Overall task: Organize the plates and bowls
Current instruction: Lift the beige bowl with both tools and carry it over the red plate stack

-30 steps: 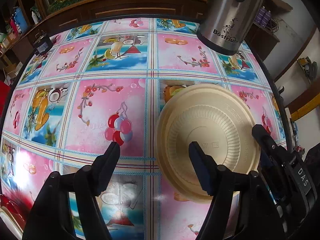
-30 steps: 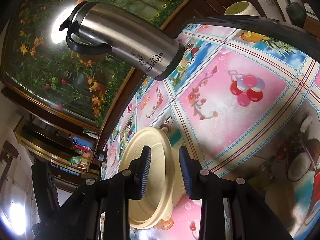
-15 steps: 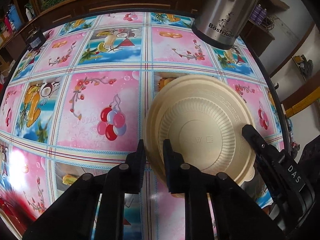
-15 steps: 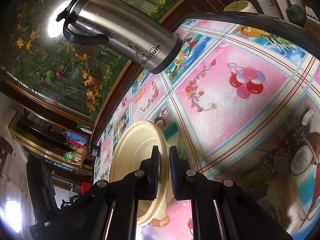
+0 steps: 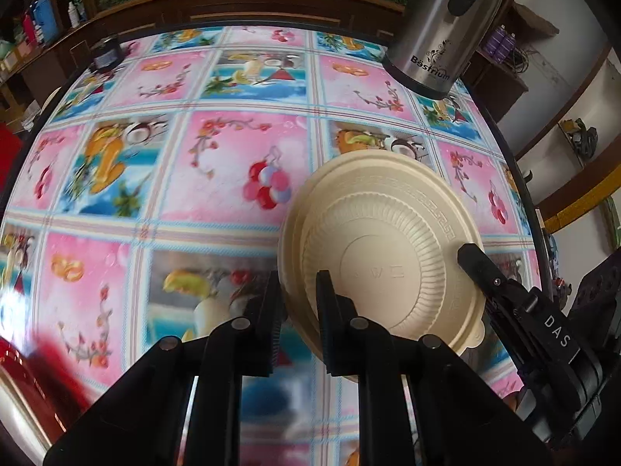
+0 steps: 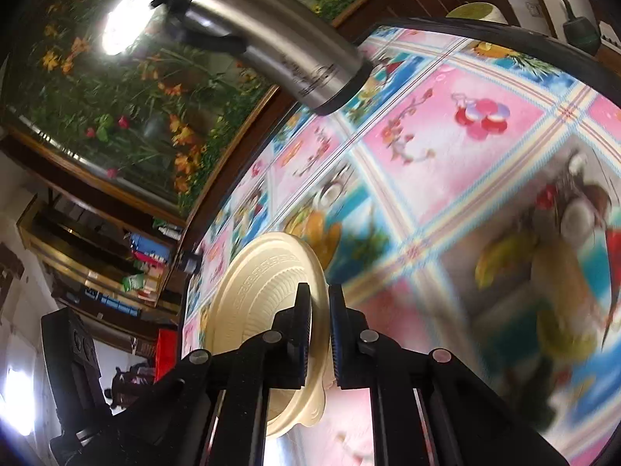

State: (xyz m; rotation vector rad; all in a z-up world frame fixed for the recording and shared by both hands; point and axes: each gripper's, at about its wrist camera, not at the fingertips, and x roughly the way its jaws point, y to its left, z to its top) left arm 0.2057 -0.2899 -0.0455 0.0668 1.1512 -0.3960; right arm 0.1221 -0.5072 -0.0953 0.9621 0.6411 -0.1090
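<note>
A cream plastic bowl (image 5: pixel 388 248) hangs upside down just above the table, its ribbed underside facing up. My left gripper (image 5: pixel 298 295) is shut on its near left rim. The right gripper (image 5: pixel 471 256) comes in from the right in the left wrist view and clamps the opposite rim. In the right wrist view the same bowl (image 6: pixel 264 272) stands edge-on, and my right gripper (image 6: pixel 320 306) is shut on its rim. The left gripper's body (image 6: pixel 73 353) shows dark at the lower left there.
The table carries a pink and blue patterned cloth (image 5: pixel 217 178). A steel thermos jug (image 5: pixel 438 31) stands at the far right edge, also seen as the jug (image 6: pixel 271 46) in the right wrist view. A red object (image 5: pixel 23 357) lies at the near left. Wooden cabinets ring the table.
Both grippers went from open to shut on opposite rims of the bowl. Since then the bowl has moved across the cloth with them, slightly lifted.
</note>
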